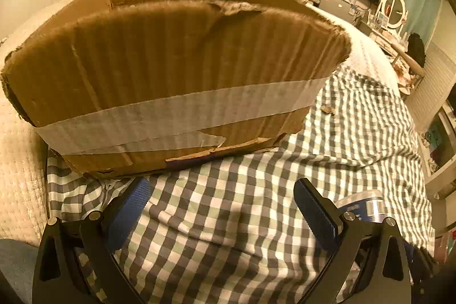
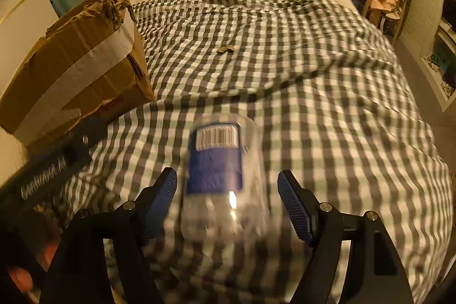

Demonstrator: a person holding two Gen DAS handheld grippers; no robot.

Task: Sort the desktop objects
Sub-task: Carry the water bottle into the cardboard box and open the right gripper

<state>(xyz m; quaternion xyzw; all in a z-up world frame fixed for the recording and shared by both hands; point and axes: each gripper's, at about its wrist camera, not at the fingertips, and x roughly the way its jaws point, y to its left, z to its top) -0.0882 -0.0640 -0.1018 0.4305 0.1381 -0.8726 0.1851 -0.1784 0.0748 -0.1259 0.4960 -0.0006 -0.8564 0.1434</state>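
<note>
— Both grippers spread wide, yr left gripper (image 1: pixel 222 200) holding nothing, just over the checked cloth (image 1: pixel 228 218) right in front of the taped cardboard box (image 1: pixel 171 61).

— And yr right gripper (image 2: pixel 227 190)?

— Jaws apart either side of the clear bottle (image 2: pixel 219 175) w/ blue label; pads not touching it. Bottle's blurred, lying on the cloth, barcode end away from you. Box sits off to the left.

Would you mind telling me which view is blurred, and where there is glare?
Right wrist view: the clear bottle between the open right gripper is motion-blurred, with a small glint low on it. Left wrist view: sharper; the cardboard box bulges from fisheye distortion.
</note>
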